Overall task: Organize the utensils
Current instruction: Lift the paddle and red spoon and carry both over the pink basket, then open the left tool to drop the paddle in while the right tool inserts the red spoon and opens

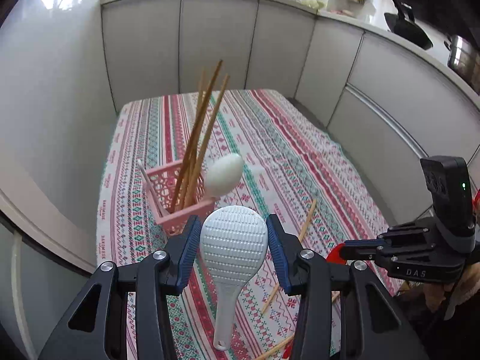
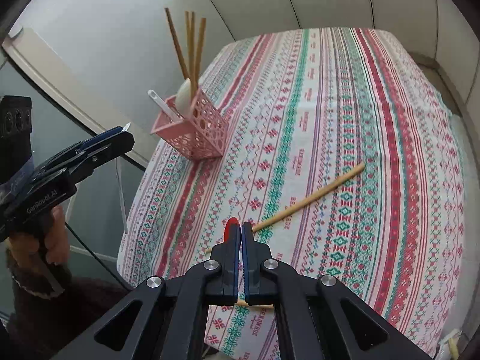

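My left gripper [image 1: 233,241] grips a white dimpled rice paddle [image 1: 232,249] by the edges of its head, handle hanging down, just in front of the pink lattice basket [image 1: 168,189]. The basket holds several wooden chopsticks [image 1: 199,138] and a white spoon [image 1: 224,174]. In the right wrist view the basket [image 2: 195,132] stands near the table's left edge with chopsticks [image 2: 190,45] upright in it. My right gripper [image 2: 239,228] is shut on a red-tipped utensil [image 2: 231,225], low over the cloth. A loose wooden chopstick [image 2: 312,198] lies just beyond it.
A striped patterned tablecloth [image 2: 345,120] covers the table. Grey cabinet panels [image 1: 216,42] surround it at the back and sides. Loose chopsticks [image 1: 307,220] lie on the cloth near the front. My left gripper also shows in the right wrist view [image 2: 120,133], off the table's left edge.
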Demonstrator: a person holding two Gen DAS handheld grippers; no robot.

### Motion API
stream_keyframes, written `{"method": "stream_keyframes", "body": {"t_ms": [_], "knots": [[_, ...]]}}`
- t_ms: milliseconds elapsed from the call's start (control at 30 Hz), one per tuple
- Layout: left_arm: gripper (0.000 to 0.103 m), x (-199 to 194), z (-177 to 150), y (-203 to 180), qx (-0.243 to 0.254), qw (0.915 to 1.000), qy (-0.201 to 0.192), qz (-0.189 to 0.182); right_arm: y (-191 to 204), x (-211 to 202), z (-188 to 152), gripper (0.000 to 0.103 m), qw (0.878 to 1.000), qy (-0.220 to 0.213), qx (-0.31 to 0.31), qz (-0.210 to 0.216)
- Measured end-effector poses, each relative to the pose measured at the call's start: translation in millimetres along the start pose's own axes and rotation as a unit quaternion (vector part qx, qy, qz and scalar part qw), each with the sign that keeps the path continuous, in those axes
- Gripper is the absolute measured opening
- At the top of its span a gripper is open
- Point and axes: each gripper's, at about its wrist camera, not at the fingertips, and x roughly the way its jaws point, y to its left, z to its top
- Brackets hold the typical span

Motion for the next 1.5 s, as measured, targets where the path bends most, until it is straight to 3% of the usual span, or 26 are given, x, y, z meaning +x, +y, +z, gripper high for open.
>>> {"method": "stream_keyframes", "body": {"t_ms": [167, 400, 767, 1000, 1233, 1367, 1500], "knots": [[0.047, -22, 14, 13, -0.035, 0.9973, -0.064, 0.012, 19, -24, 14, 0.002, 0.998, -0.049, -0.025, -0.008], [0.047, -28, 29, 26, -0.067, 0.9864, -0.147, 0.030, 35, -53, 39, 0.002, 0.992, -0.121, -0.037, -0.028], [0.047, 21, 51, 39, -0.067, 0.9674, -0.230, 0.083, 15, -65, 72, 0.002, 0.985, -0.170, 0.004, -0.025], [0.047, 55, 61, 52, -0.080, 0.9643, -0.235, 0.092, 9, -66, 81, 0.002, 0.984, -0.177, 0.013, -0.024], [0.048, 81, 61, 58, -0.075, 0.9709, -0.208, 0.093, 6, -66, 82, 0.002, 0.983, -0.180, 0.016, -0.030], [0.063, 79, 60, 60, -0.086, 0.9759, -0.185, 0.076, 8, -69, 82, 0.002, 0.982, -0.187, 0.016, -0.035], [0.066, 59, 58, 60, -0.103, 0.9781, -0.168, 0.067, 13, -76, 84, 0.002, 0.978, -0.203, 0.020, -0.032]]}}
